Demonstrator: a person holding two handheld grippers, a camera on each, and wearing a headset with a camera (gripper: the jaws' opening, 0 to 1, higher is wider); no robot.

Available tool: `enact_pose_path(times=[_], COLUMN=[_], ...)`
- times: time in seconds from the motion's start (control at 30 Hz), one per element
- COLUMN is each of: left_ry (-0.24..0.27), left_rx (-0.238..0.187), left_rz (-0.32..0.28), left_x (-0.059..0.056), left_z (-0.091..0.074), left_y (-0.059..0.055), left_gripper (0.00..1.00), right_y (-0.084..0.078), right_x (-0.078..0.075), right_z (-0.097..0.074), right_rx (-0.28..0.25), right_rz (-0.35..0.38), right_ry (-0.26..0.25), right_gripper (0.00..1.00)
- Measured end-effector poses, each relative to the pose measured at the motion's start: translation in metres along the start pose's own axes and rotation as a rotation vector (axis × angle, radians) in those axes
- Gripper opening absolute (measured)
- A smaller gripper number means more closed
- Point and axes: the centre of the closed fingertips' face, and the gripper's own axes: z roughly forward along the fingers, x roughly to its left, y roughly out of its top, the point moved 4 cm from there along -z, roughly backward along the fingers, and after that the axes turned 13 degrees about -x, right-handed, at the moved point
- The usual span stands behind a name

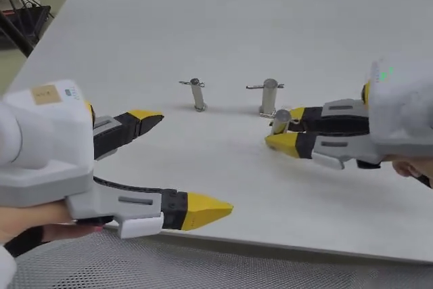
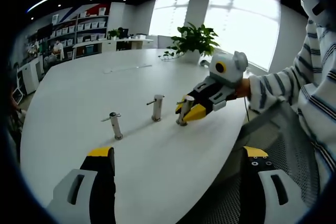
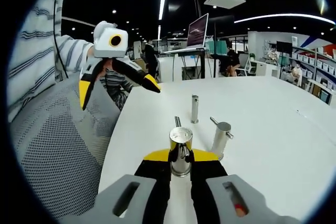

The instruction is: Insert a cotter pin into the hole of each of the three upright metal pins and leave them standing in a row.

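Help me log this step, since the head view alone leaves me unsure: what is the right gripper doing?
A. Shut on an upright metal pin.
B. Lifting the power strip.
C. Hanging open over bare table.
A: in the right gripper view, the right gripper has its jaws closed on either side of the upright metal pin standing on the table.

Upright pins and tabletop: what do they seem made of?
Upright pins: probably steel, silvery and glossy; the nearest pin, clamped in the right gripper, has a mirror-bright top. Tabletop: smooth matte white, perhaps laminate; the look leaves it open.
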Motion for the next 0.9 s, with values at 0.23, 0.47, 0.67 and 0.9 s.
enact_pose_path(times=[0.23, 0.47, 0.67, 0.9], left_ry=[0.023, 0.057, 0.072, 0.085], left_rx=[0.000, -0.001, 0.030, 0.042], left_rz=[-0.004, -0.015, -0.025, -0.035], left_x=[0.000, 0.002, 0.000, -0.001], left_z=[-0.003, -0.005, -0.007, -0.005], left_y=[0.002, 0.003, -0.004, -0.006], left_gripper=[0.99, 0.99, 0.99, 0.99], right_y=[0.002, -0.003, -0.018, -0.036], right_x=[-0.031, -0.054, -0.067, -0.078], right_z=[-0.028, -0.045, -0.056, -0.062], right_rx=[0.014, 0.005, 0.032, 0.041], right_rz=[-0.023, 0.000, 0.001, 0.014], right_ry=[0.002, -0.023, -0.014, -0.013], right_gripper=[0.08, 0.08, 0.08, 0.08])
